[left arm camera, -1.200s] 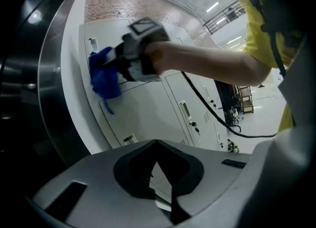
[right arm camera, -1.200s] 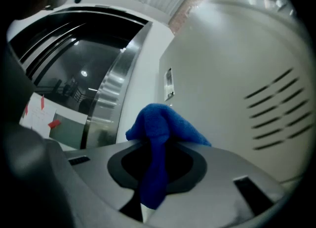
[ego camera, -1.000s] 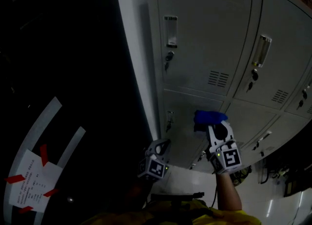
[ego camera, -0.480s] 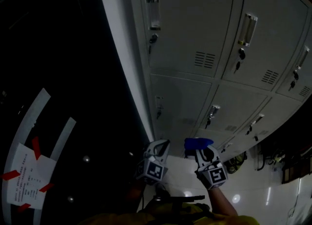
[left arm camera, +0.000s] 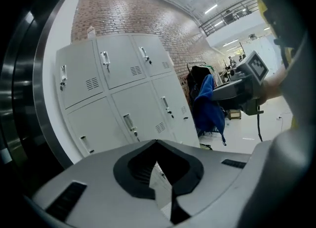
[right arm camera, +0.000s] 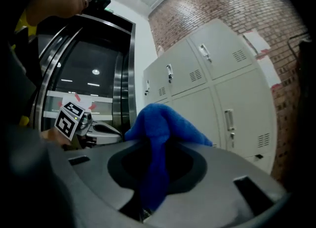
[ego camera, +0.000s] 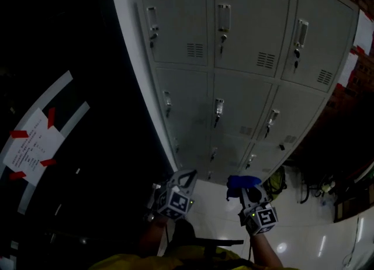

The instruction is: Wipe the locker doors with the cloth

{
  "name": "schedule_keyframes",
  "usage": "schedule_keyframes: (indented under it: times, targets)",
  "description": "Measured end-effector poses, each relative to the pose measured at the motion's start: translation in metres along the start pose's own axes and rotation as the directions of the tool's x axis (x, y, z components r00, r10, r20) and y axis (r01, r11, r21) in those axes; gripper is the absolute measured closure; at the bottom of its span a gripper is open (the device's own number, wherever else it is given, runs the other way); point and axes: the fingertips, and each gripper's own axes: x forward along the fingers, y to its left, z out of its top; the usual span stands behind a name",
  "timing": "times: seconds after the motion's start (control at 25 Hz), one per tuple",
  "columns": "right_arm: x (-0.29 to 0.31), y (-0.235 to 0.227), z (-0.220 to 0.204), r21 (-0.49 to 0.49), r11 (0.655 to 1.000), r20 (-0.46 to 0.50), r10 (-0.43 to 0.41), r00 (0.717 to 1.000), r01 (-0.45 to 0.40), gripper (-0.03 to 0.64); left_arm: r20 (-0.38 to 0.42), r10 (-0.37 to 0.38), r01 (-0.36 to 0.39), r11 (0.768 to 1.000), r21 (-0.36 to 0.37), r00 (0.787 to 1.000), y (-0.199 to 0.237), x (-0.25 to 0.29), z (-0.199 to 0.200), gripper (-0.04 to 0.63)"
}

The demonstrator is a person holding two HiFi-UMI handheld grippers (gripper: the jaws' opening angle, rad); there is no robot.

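Cloth (right arm camera: 157,126), blue and soft, is what my right claw (ego camera: 248,189) is clamped on. A fold of it runs down between the two jaws, and the rest bunches up over their tips in a rounded heap. Seen from my head, it sits low in the picture, below the bottom row of the lockers (ego camera: 234,58) and over the pale glossy floor (ego camera: 310,234). It touches none of the doors. From my left claw's camera it hangs as a loose blue drape under the right claw, out in front of the lockers' right end and clear of them.

My left claw (ego camera: 186,176) holds nothing. Its jaws are drawn together so that the tips meet, with only a thin slit of locker door showing between them. It hovers just beside the right claw, on its left, at about the same height and likewise off the doors.

The lockers are grey and stand three columns wide. Every door I can see is shut, each with a handle near its left edge and a small block of vent slots. A brick wall (right arm camera: 222,10) rises behind and to the right of them. To their left is a dark panel carrying a white sheet of paper (ego camera: 32,146) fixed with red tape at its corners. A yellow sleeve (ego camera: 175,260) shows at the bottom of my head view.
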Motion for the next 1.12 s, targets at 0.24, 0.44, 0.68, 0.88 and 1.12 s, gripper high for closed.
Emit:
schedule_keyframes:
  times: [0.24, 0.44, 0.68, 0.88, 1.12]
  targets:
    - [-0.125, -0.016, -0.007, 0.040, 0.999, -0.009, -0.031, 0.999, 0.032, 0.545, -0.019, -0.020, 0.020, 1.000, -0.017, 1.000, -0.100, -0.052, 0.032, 0.601]
    - [-0.181, -0.003, 0.004, 0.078, 0.996, 0.041, -0.047, 0.998, 0.043, 0.546, 0.015, -0.062, 0.062, 0.998, 0.010, 0.998, -0.147, -0.082, 0.056, 0.601]
    - [-0.227, 0.040, -0.001, 0.106, 0.993, 0.054, -0.062, 0.997, 0.056, 0.548, 0.062, -0.096, 0.092, 0.994, 0.054, 0.993, -0.184, -0.125, 0.074, 0.601]
    - [-0.239, 0.094, 0.002, 0.078, 0.997, 0.057, -0.030, 0.998, 0.026, 0.548, 0.057, -0.078, 0.076, 0.996, 0.037, 0.995, -0.181, -0.180, 0.053, 0.601]
    - [-0.277, 0.147, -0.008, 0.109, 0.993, 0.042, -0.046, 0.998, 0.041, 0.548, 0.025, -0.100, 0.100, 0.995, 0.027, 0.995, -0.193, -0.231, 0.021, 0.601]
